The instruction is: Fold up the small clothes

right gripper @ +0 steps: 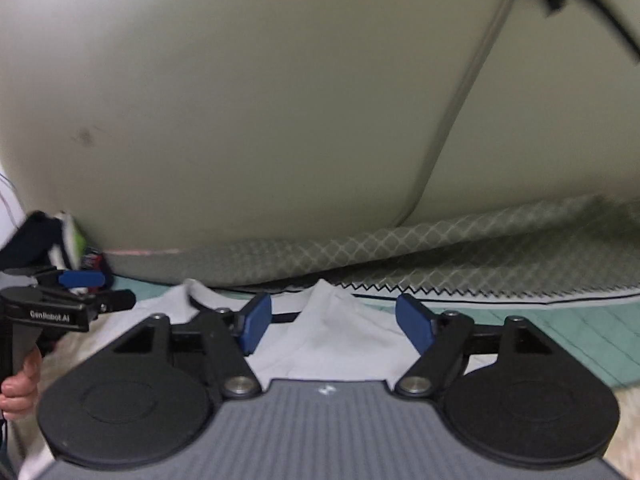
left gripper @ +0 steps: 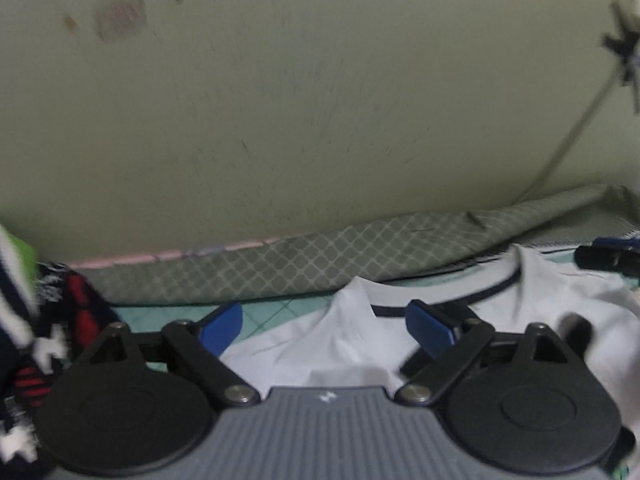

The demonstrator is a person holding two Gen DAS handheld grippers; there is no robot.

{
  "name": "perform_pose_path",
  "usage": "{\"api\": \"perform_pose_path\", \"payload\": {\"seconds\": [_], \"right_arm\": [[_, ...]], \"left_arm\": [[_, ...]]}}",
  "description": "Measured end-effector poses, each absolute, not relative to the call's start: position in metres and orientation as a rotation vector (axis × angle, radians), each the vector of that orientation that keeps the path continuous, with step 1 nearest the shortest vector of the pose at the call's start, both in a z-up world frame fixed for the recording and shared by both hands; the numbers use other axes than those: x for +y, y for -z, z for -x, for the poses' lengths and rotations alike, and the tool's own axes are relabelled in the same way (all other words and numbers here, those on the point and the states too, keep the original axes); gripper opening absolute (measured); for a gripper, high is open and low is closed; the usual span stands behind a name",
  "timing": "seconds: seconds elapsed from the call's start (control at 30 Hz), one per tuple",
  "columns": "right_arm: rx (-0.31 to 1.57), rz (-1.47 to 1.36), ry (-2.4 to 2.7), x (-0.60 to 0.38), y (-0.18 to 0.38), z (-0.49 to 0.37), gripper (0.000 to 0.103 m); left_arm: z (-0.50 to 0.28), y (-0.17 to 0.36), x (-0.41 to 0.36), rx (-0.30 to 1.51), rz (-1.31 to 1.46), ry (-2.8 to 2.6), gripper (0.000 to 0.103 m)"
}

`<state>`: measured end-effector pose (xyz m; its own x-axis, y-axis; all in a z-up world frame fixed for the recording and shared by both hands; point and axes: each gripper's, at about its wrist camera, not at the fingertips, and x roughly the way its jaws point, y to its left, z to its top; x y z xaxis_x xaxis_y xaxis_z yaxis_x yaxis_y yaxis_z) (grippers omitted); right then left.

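Both grippers poised over a white T-shirt, fold not yet begun.

The left gripper and right gripper hover with jaws apart, empty, above the white T-shirt spread on the bed's teal sheet; navy collar toward the wall. Next, likely pinching the shoulders. Other clothes lie at left.

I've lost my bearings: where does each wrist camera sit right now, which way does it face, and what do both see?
Left wrist: on the left gripper, facing the wall low over the white shirt; own open fingers show, right gripper at right edge.
Right wrist: on the right gripper, same heading; own open fingers show, left gripper and hand at left.
Shared: shirt, wall, patterned bedding.
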<state>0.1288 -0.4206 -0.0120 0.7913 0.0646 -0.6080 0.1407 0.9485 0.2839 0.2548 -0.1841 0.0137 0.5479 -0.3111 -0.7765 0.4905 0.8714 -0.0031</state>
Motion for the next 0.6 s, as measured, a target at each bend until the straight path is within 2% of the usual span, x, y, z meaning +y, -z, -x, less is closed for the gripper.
{"api": "perform_pose_path", "payload": {"seconds": [0.07,0.1,0.13,0.2,0.23,0.27,0.3,0.33,0.37,0.47,0.6], "right_arm": [[0.696,-0.329,0.037,-0.422,0.025,-0.151,0.074],[0.711,-0.325,0.036,-0.423,0.030,-0.159,0.074],[0.727,-0.322,0.034,-0.423,0.035,-0.168,0.074],[0.755,-0.327,0.014,-0.421,0.043,-0.179,0.073],[0.762,-0.324,-0.001,-0.419,0.046,-0.182,0.068],[0.774,-0.307,-0.018,-0.417,0.047,-0.185,0.048],[0.784,-0.282,-0.028,-0.413,0.048,-0.186,0.033],[0.787,-0.250,-0.023,-0.410,0.047,-0.186,0.018],[0.776,-0.222,-0.006,-0.408,0.045,-0.183,0.011],[0.717,-0.200,0.001,-0.405,0.029,-0.163,0.006],[0.617,-0.151,-0.010,-0.393,-0.003,-0.117,0.005]], "left_arm": [[-0.267,0.000,-0.191,0.904,-0.226,0.463,0.083],[-0.269,0.005,-0.191,0.922,-0.222,0.465,0.071],[-0.273,0.010,-0.193,0.949,-0.214,0.474,0.053],[-0.274,0.021,-0.193,0.995,-0.195,0.490,0.038],[-0.269,0.021,-0.193,0.965,-0.206,0.481,0.027],[-0.265,0.021,-0.193,0.957,-0.219,0.486,0.019],[-0.260,0.020,-0.192,0.954,-0.223,0.490,0.012],[-0.255,0.017,-0.190,0.946,-0.219,0.495,0.010],[-0.250,0.013,-0.189,0.934,-0.215,0.500,0.009],[-0.226,-0.006,-0.180,0.879,-0.203,0.514,0.009],[-0.190,-0.036,-0.169,0.800,-0.183,0.541,0.009]]}}
